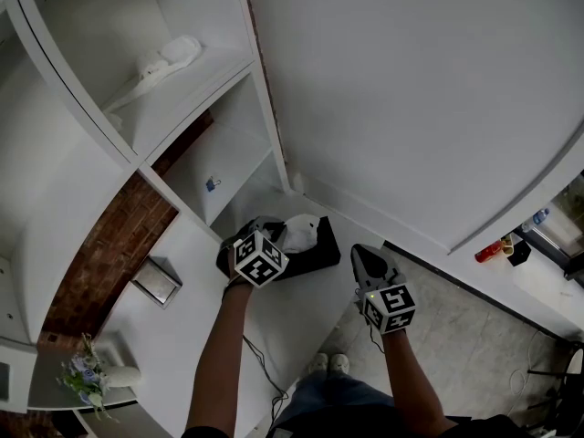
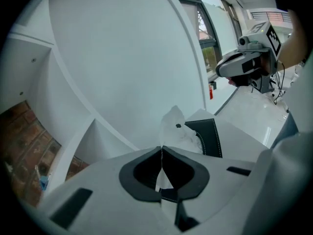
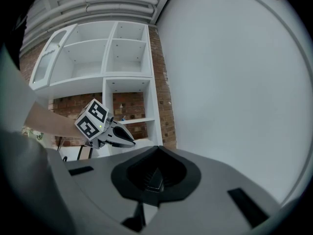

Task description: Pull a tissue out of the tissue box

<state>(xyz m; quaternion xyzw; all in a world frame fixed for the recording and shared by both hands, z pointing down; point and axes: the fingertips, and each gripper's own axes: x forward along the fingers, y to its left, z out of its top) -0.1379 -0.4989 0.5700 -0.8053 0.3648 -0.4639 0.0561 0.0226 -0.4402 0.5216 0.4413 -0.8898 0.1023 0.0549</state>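
A black tissue box (image 1: 315, 255) lies on the white counter (image 1: 182, 336) below the shelves. A white tissue (image 1: 299, 233) stands up out of its top. My left gripper (image 1: 276, 233) is over the box, shut on that tissue. In the left gripper view the jaws (image 2: 162, 148) meet on a thin fold of tissue (image 2: 174, 129), which rises past them, with the box (image 2: 208, 137) behind. My right gripper (image 1: 359, 250) hangs to the right of the box, off the counter's edge, shut with nothing in it (image 3: 157, 148). It looks across at the left gripper (image 3: 105, 131).
White open shelving (image 1: 164, 89) and a brick wall (image 1: 109, 254) stand behind the counter. A small metal box (image 1: 157, 281), a vase of flowers (image 1: 91, 379) and a black cable (image 1: 260, 363) are on the counter. A large white panel (image 1: 411, 89) fills the right.
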